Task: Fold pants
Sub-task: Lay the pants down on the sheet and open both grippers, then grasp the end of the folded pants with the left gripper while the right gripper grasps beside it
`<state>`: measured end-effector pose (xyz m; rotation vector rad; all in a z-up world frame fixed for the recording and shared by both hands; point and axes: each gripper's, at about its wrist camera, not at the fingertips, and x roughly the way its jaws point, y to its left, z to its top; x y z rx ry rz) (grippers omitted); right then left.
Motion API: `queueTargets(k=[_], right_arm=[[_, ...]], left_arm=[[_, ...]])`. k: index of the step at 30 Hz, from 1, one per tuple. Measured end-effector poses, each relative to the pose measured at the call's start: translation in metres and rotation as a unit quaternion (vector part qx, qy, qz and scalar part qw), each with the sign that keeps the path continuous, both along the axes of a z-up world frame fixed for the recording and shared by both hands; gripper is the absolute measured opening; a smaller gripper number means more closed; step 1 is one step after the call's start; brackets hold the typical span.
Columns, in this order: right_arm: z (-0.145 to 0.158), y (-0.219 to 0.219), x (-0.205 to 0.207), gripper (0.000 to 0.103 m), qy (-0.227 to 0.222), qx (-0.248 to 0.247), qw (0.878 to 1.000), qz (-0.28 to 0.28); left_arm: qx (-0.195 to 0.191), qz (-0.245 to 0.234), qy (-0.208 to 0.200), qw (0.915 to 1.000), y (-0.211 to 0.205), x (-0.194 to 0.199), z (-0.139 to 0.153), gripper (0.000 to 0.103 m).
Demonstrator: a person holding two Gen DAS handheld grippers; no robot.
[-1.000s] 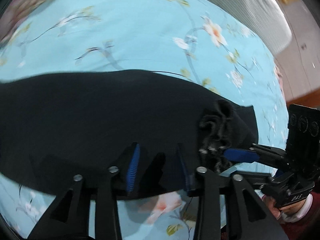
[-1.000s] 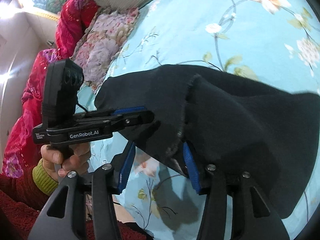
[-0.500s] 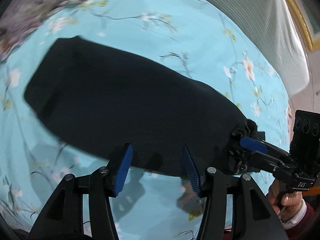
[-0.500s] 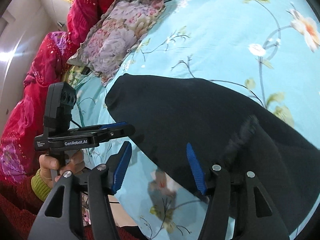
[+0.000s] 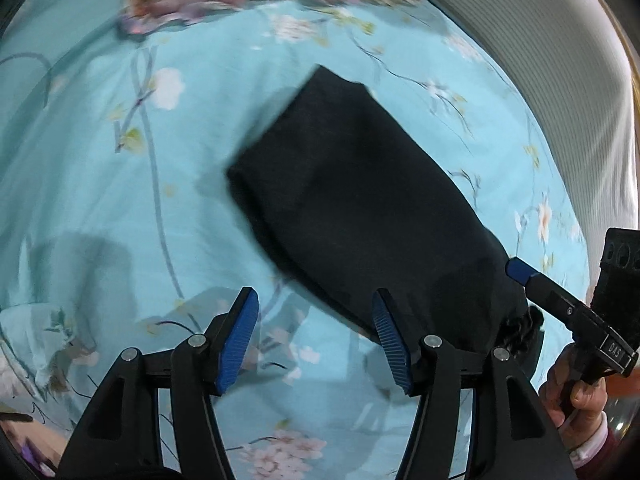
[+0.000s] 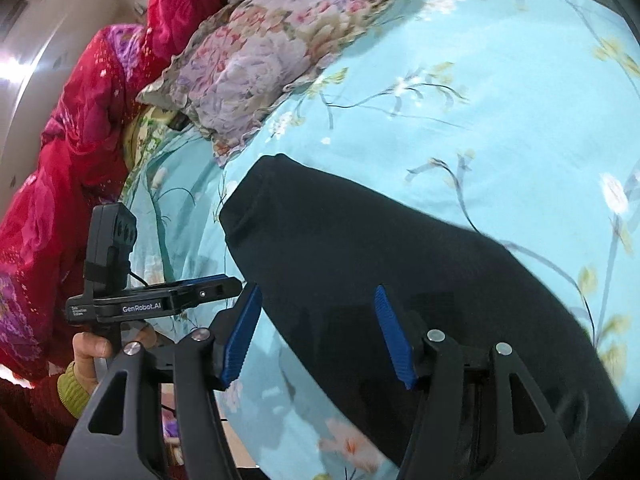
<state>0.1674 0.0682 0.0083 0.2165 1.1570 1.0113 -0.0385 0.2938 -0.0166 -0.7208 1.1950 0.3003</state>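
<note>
**A:** What are you working over right now?

**B:** You are hovering above the bed (image 6: 500, 80), which is wearing a pale blue flowered sheet. Beyond your left claw (image 5: 316, 336) a flowered pillow (image 6: 260, 52) and a red quilt (image 6: 80, 120) are bunching up, and a ribbed white headboard (image 5: 560, 80) is curving past the right claw (image 6: 318, 334).

**A:** And the pants?

**B:** The black pants (image 5: 360, 200) are lying flat on the sheet as one long band, stretching ahead of both claws. Their near edge is passing just in front of the left claw's right finger, and the right claw is hanging over the gathered end.

**A:** Are the claws holding anything?

**B:** No. Both are standing spread wide, pinching nothing.

**A:** How will the cloth behave?

**B:** I am judging it soft, light and limp, so it will be sagging and slipping between layers. You should be taking both near corners, gripping every layer together, then carrying them over evenly.
</note>
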Motion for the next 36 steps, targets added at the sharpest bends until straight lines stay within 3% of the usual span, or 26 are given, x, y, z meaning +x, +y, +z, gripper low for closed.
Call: queueTargets(k=[4,14,26,29,32,33,35,36], right_arm=[[0.004,0.032,0.016,0.06,-0.013,-0.015,0.999,0.03],[0.002,0.101,0.061,0.06,-0.042,-0.05,0.994,0.09],[-0.025,0.172,0.08,0.06,-0.034,-0.094,0.981,0.168],[-0.03,0.181,0.083,0.061,-0.032,-0.098,0.979,0.176],[-0.032,0.188,0.084,0.06,-0.037,-0.097,0.977,0.187],[-0.032,0.189,0.084,0.057,-0.038,-0.095,0.976,0.19],[-0.031,0.19,0.083,0.037,-0.039,-0.087,0.976,0.195],[-0.028,0.189,0.081,0.035,-0.044,-0.086,0.976,0.194]], left_arm=[[-0.024,0.02,-0.006,0.9995,0.019,-0.002,-0.006,0.063],[-0.034,0.034,0.001,0.9988,0.036,0.021,-0.028,0.064],[-0.047,0.07,-0.021,0.9962,0.049,0.032,-0.043,0.061],[-0.033,0.07,-0.021,0.9968,0.049,0.036,-0.043,0.055],[-0.028,0.072,-0.026,0.9967,0.049,0.035,-0.043,0.04],[-0.032,0.071,-0.03,0.9965,0.048,0.036,-0.042,0.034],[-0.032,0.069,-0.034,0.9966,0.047,0.037,-0.04,0.03],[-0.027,0.065,-0.035,0.9969,0.045,0.038,-0.037,0.027]])
